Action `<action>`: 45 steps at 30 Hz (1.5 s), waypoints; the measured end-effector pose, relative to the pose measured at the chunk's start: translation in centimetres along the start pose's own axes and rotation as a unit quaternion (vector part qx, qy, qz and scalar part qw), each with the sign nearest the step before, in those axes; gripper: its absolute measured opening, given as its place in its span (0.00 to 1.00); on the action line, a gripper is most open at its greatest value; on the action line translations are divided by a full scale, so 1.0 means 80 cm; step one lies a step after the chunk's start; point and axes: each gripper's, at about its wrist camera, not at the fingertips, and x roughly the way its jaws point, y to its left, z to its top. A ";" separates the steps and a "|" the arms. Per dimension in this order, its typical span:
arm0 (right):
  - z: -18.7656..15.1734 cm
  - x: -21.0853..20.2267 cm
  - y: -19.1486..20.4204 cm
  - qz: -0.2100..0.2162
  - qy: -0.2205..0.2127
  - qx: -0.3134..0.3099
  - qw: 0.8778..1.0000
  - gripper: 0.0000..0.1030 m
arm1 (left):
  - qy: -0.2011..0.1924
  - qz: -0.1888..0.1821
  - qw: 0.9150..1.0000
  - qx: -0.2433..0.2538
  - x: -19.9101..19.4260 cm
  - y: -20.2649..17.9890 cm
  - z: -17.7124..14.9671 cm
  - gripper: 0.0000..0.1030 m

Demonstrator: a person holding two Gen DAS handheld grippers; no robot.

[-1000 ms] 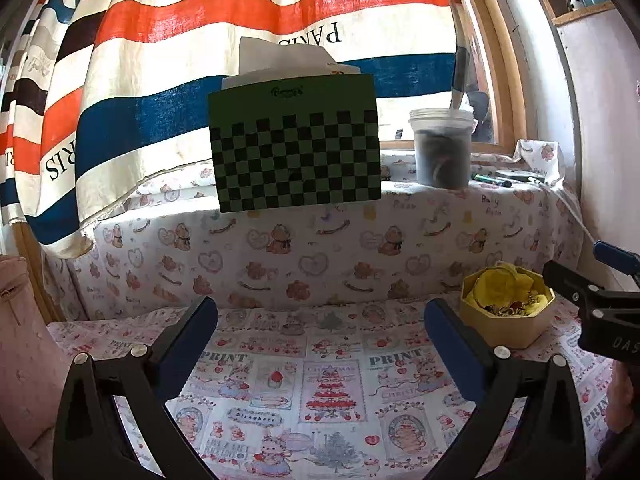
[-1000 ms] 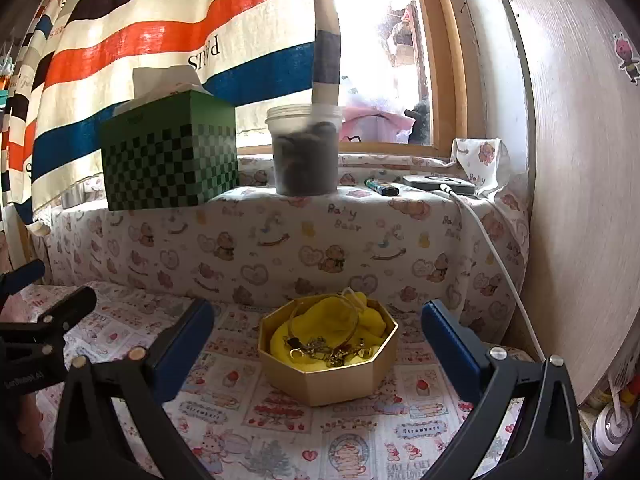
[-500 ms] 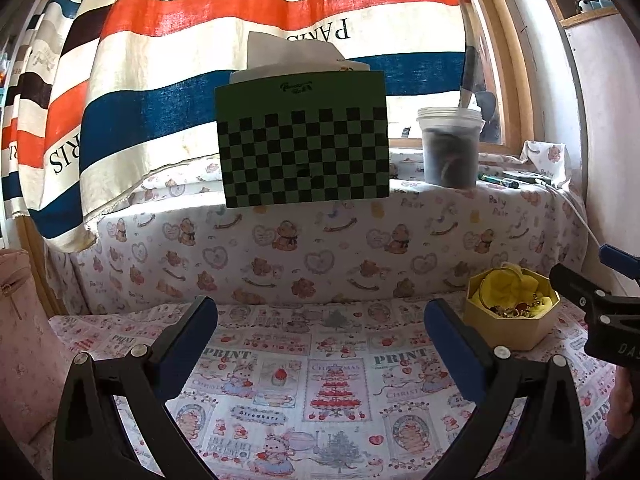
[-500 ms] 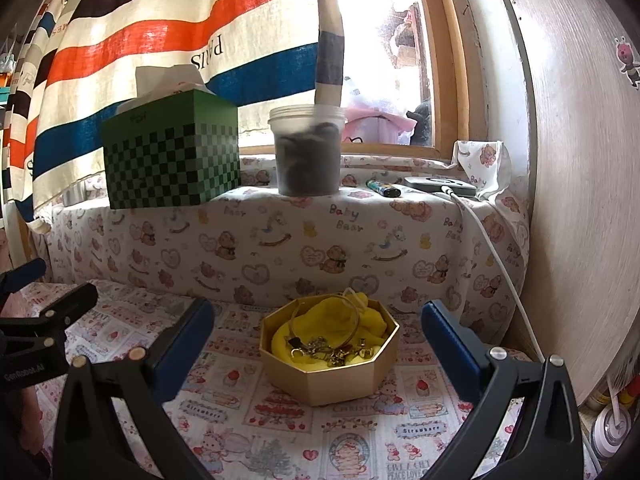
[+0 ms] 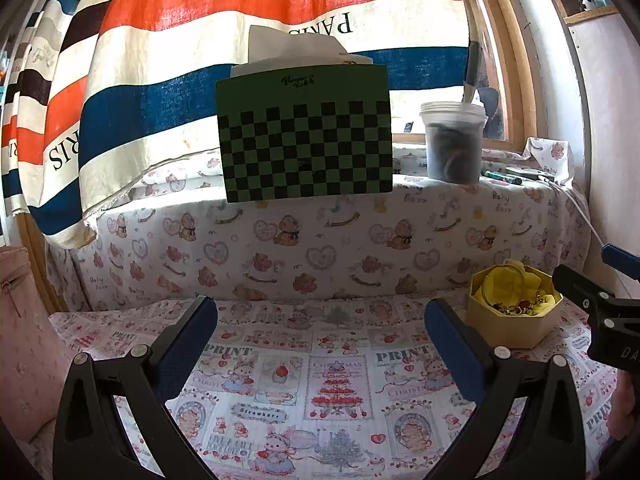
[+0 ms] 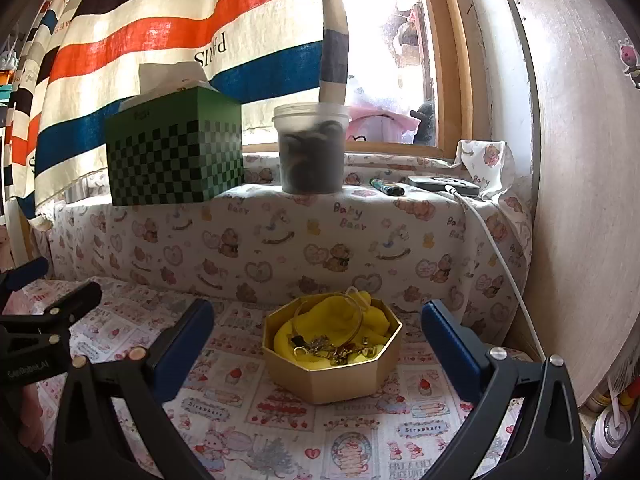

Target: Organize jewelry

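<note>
Sitting at lower centre of the right wrist view, the octagonal box [image 6: 332,356] holds tangled jewelry [image 6: 336,348] on a yellow cloth [image 6: 340,320]. Both the left gripper [image 5: 320,336] and right gripper [image 6: 316,336] gape wide and empty. Chains look light, limp and snag-prone; pinching the stiff bangle [image 6: 352,300] seems safest.

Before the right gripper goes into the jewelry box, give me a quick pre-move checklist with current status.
1. Right gripper open, empty: ok.
2. Left gripper open, away from the box: ok.
3. Gold octagonal box uncovered, lined up between the right gripper's fingers: ok.
4. Tangled gold jewelry on yellow cloth; single piece separable: cannot tell.
5. Box upright on printed cloth: ok.
</note>
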 end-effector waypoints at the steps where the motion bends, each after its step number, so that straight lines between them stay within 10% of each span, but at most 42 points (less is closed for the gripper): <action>1: 0.000 0.000 0.000 0.000 0.000 0.000 1.000 1.00 | 0.001 0.000 1.000 0.000 0.000 0.000 0.000 1.00; 45: 0.000 0.001 0.004 0.006 0.004 -0.008 1.000 1.00 | 0.008 -0.005 1.000 -0.002 0.003 -0.002 0.000 1.00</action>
